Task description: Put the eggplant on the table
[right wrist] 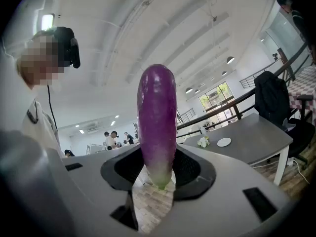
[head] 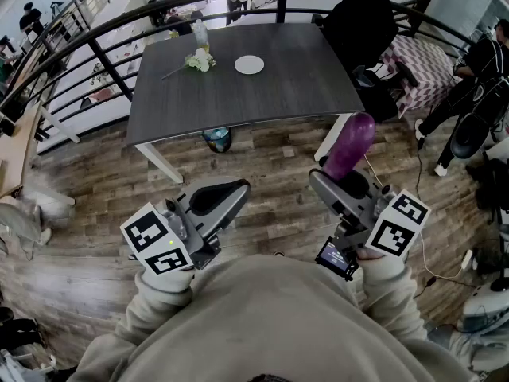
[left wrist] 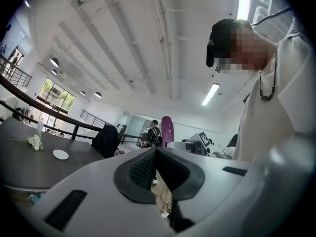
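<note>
Gripping the purple eggplant point(head: 350, 143) by its pale lower end, upright, between the 2 pads of the right gripper point(head: 343, 180), jaws spread by its girth. Rising well above the jaw tips, leaning slightly toward the table point(head: 238, 94), in front of its near right corner. Closed on nothing at the left gripper point(head: 227, 191), pads meeting, well apart from the eggplant. Ahead, across bare wooden floor point(head: 270, 146): table's near edge, then wide bare top short of 1 white plate point(head: 249, 64) and flowers point(head: 199, 60) toward the far edge. Black chair point(head: 359, 24) at the far right corner.
</note>
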A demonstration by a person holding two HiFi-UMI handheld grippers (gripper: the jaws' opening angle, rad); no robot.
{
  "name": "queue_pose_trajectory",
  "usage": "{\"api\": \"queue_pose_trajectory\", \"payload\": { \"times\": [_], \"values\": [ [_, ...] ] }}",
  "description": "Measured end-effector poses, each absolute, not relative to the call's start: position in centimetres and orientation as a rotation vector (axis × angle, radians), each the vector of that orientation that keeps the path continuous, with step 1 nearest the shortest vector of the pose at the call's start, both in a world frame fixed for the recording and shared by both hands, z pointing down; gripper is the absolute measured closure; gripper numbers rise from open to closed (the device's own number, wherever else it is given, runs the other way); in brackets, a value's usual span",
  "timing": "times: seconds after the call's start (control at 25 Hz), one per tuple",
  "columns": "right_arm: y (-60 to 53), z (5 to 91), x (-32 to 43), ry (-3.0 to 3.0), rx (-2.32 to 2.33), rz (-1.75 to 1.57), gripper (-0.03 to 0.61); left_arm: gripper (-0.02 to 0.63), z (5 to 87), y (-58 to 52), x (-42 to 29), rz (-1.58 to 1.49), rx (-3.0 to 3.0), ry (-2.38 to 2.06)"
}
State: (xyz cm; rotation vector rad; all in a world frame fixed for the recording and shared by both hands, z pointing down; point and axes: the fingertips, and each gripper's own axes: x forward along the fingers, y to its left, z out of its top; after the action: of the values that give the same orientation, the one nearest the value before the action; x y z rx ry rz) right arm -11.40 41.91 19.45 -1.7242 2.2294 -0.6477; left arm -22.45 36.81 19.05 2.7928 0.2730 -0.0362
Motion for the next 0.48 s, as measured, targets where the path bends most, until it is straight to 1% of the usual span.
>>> {"api": "queue_pose_trajectory", "payload": {
  "times": [0.48],
  "values": [
    [42.83, 20.11, -11.56, 2.231, -1.722, -0.697, 0.402, 0.609, 19.38, 37.69, -22.02, -0.021, 2.778, 0.290]
  ]
}}
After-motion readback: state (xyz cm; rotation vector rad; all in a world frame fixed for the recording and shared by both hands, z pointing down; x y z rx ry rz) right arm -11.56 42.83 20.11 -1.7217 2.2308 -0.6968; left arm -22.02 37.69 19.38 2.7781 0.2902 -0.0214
